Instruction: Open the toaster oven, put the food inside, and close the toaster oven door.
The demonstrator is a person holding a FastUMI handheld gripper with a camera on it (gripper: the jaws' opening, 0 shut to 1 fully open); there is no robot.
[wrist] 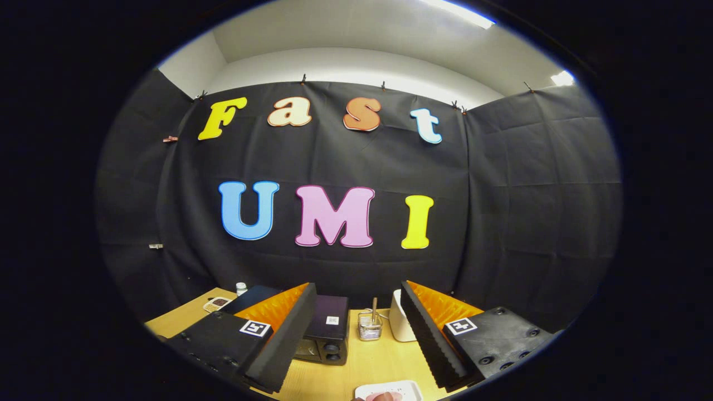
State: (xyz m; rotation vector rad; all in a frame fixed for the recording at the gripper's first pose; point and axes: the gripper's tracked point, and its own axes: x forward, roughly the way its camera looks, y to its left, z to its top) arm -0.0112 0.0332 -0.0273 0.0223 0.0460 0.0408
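Observation:
My gripper [356, 334] is held high above a wooden table [362, 367], its two black-padded fingers spread wide with nothing between them. A black toaster oven [328, 331] stands beyond the left finger [284, 340], partly hidden by it; two knobs show on its front. I cannot tell whether its door is shut. Low between the fingers, a white plate [398, 390] holds a pinkish piece of food [381, 396], cut off at the bottom.
A small wire basket [370, 326] with a stick in it stands right of the oven. A white appliance [400, 323] sits behind the right finger [431, 340]. A white bottle [241, 288] and a flat item [217, 303] lie at the table's far left.

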